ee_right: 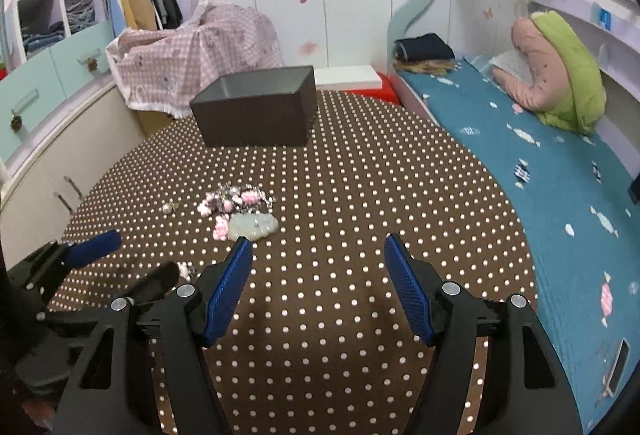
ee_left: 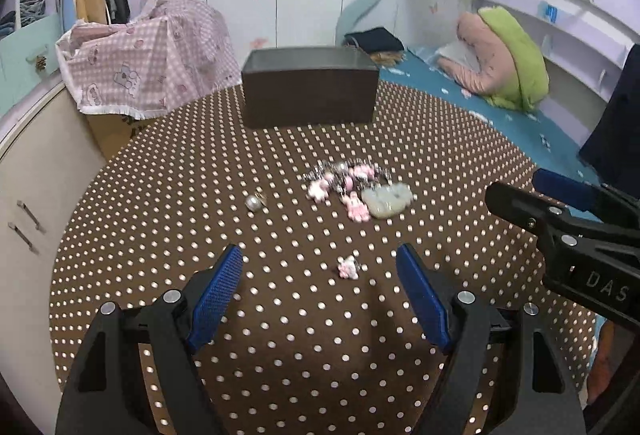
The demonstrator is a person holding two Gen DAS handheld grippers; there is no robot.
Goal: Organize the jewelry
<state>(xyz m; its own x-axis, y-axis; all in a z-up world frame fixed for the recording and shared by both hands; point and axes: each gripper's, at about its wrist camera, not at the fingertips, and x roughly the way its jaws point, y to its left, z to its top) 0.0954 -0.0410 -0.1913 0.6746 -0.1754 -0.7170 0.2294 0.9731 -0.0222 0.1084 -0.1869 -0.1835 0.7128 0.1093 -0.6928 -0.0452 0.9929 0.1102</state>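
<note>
The pink charm (ee_left: 348,267) sat between my spread left gripper (ee_left: 319,267) fingers, so I judged a low, centred pinch best; right gripper (ee_right: 318,253) gaped empty.

Jewelry loose on the tabletop ahead of my tongs, open dark box beyond.

A small pink charm (ee_left: 348,267) lies between my left tongs' (ee_left: 319,263) spread tips; farther ahead sit the pink-and-silver bead heap (ee_left: 345,181), a pale jade pendant (ee_left: 387,199) touching it, a lone pearl (ee_left: 253,203) to its left, and the box (ee_left: 310,93) upright.
</note>
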